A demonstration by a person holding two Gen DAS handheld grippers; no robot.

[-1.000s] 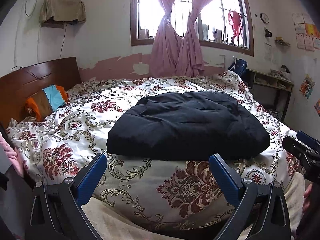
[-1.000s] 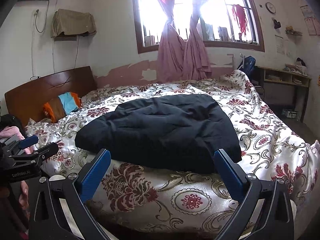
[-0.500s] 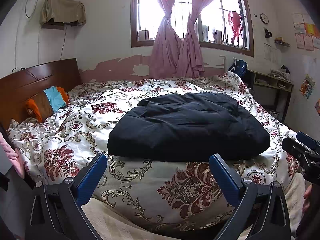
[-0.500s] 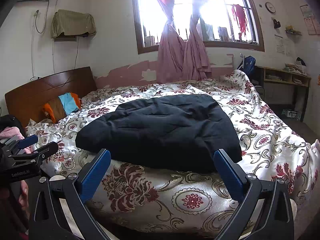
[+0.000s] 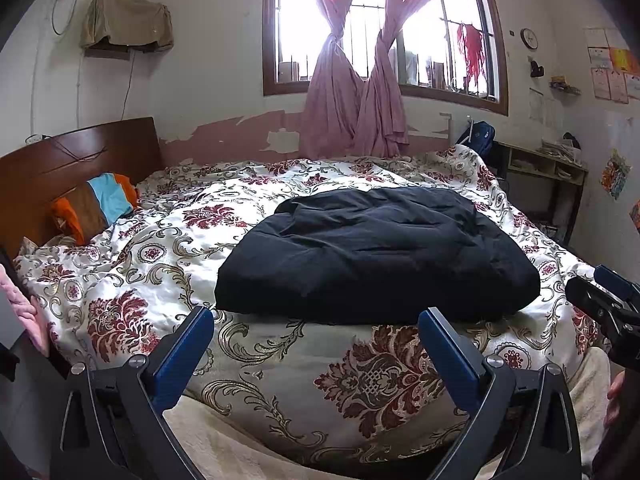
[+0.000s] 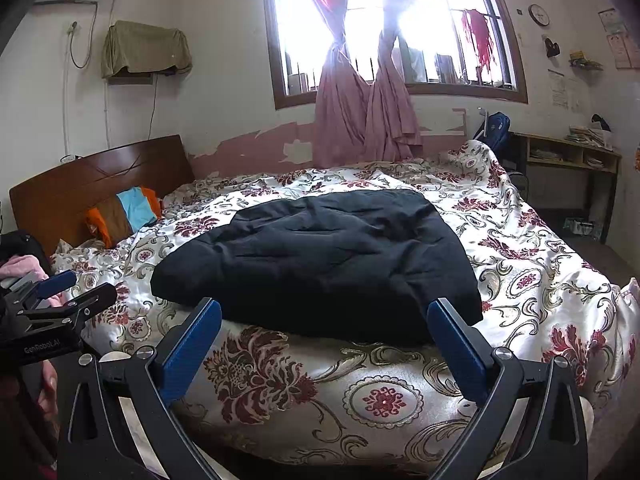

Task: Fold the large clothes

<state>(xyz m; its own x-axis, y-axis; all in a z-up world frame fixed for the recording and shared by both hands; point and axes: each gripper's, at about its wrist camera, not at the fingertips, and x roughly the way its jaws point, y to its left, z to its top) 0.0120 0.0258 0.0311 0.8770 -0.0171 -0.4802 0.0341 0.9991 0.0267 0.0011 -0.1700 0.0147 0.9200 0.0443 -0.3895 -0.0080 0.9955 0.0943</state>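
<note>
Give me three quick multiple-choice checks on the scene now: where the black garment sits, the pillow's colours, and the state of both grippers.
1. Where is the black garment?
A. hung on the headboard
B. lying on the floral quilt, near its front edge
C. on the floor

2. What colours has the striped pillow by the headboard?
A. orange, brown and light blue
B. green and white
C. all black

3. How do the left gripper and right gripper stand?
A. both shut on the garment
B. one open, one shut
C. both open, holding nothing

Answers: 1 B, it lies flat on the quilt; 2 A, its three stripes show; 3 C, both pairs of blue fingers are spread short of the garment.
</note>
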